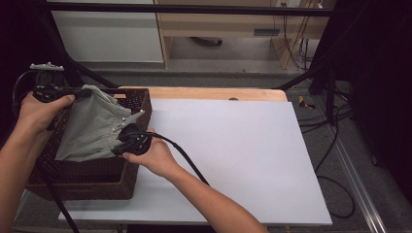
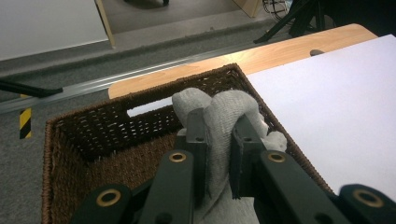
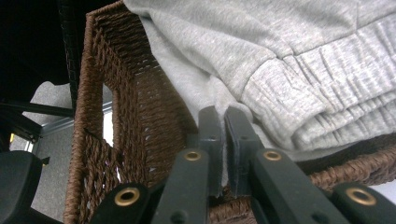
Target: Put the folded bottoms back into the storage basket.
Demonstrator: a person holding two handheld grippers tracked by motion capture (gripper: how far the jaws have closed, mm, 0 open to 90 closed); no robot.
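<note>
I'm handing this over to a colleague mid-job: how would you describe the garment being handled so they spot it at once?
Start at the white table top; on its left end sits a dark brown wicker basket. Stretched above the basket is a grey garment, held between the left gripper and the right gripper. It is the soft, pale thing there, with a ribbed band.

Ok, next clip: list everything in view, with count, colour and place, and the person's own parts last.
garment: one, grey, lifted above the basket, pinched by both claws
basket: one, dark brown wicker, left end of table
white sheet: one, covers most of the tabletop
table: one, light wood, edge showing at far side
left claw: one, black, shut on garment's far edge
right claw: one, black, shut on garment's near edge
hands: two, one holding each claw
</note>
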